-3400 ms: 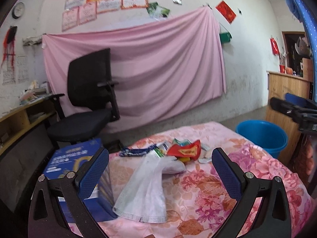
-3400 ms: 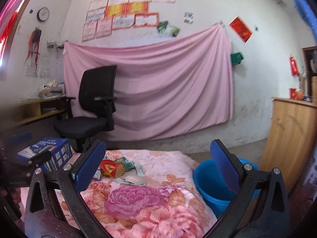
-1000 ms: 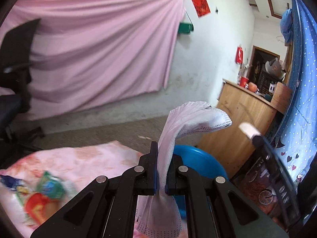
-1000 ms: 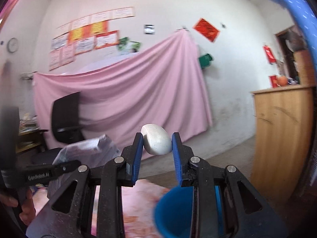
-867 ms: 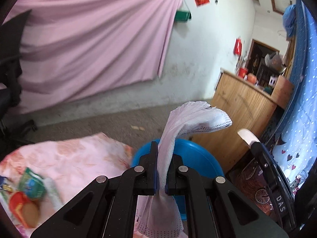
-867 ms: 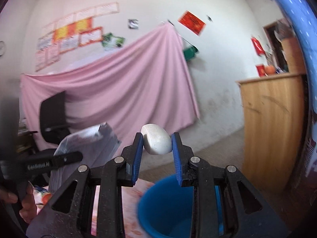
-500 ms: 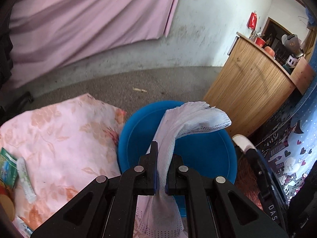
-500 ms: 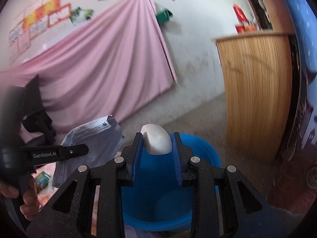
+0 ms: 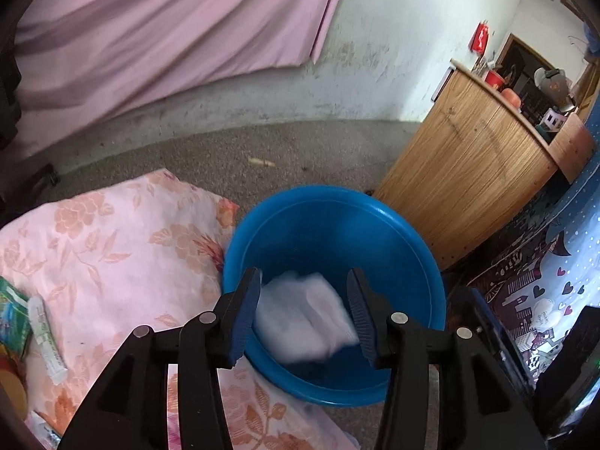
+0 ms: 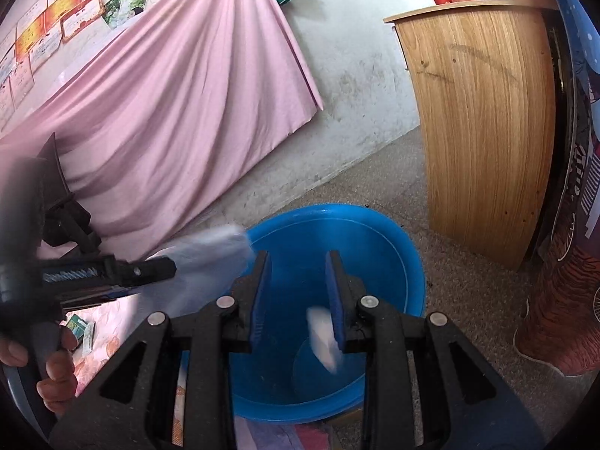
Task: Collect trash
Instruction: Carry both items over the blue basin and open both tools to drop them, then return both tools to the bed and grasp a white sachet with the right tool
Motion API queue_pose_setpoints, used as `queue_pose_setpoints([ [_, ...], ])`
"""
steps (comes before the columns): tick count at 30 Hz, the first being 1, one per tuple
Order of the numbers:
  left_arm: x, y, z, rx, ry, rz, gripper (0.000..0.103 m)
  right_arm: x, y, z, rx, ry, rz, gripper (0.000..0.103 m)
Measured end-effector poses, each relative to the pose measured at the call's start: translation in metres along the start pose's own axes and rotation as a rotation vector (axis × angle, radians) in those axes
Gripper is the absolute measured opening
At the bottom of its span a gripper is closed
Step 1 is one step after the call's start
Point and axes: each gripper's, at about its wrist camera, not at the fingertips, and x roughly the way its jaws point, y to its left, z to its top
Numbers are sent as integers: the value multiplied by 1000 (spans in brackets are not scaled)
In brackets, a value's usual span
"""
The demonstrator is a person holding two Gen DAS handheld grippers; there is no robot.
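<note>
**Release of trash above the blue bucket**

Bucket [image 9: 408, 262] of blue plastic, standing on the grey floor, wedged between the floral pink cloth [image 9: 112, 247] and the wooden cabinet [image 9: 472, 183].

Left gripper [image 9: 304, 313] poised over the near rim of the bucket, blue-padded jaws spread apart, gripping nothing. White face mask [image 9: 303, 318], blurred, free between the jaws and against the bucket's interior; contact with the bucket wall not determinable.

Right gripper [image 10: 296, 292] likewise above the bucket [image 10: 390, 247], jaws parted. Small white object [image 10: 321, 332], blurred, inside the bucket opening just beside the right-hand pad; contact with that pad not determinable. In the same view, mask [image 10: 210, 258] seen at the bucket's left rim, ahead of the left gripper's black body, with the person's hand [image 10: 56, 367] on that gripper's handle.

Remaining litter on the cloth, well apart from the bucket: a thin white tube [image 9: 45, 337] and a green packet [image 9: 13, 318] at the far left edge of the left wrist view.

Pink drape [image 10: 168, 105] on the wall behind the bucket.
</note>
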Motion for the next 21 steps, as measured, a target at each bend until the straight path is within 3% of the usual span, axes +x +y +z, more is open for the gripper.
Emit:
queue_pose_setpoints([
  [3, -21, 4, -10, 24, -88, -3, 46, -4, 3, 4, -1, -12, 5, 59],
  [5, -37, 8, -19, 31, -153, 10, 60, -10, 8, 7, -13, -41, 11, 60],
  [9, -77, 21, -38, 25, -291, 52, 68, -31, 24, 13, -54, -118, 36, 61],
  [15, -138, 49, -67, -19, -485, 119, 101, -64, 57, 16, -121, -234, 108, 78],
  [19, -171, 64, -83, -22, -576, 203, 101, -86, 83, 14, -173, -316, 171, 100],
  [21, -185, 71, -93, -19, -612, 237, 101, -94, 95, 12, -183, -353, 206, 103],
])
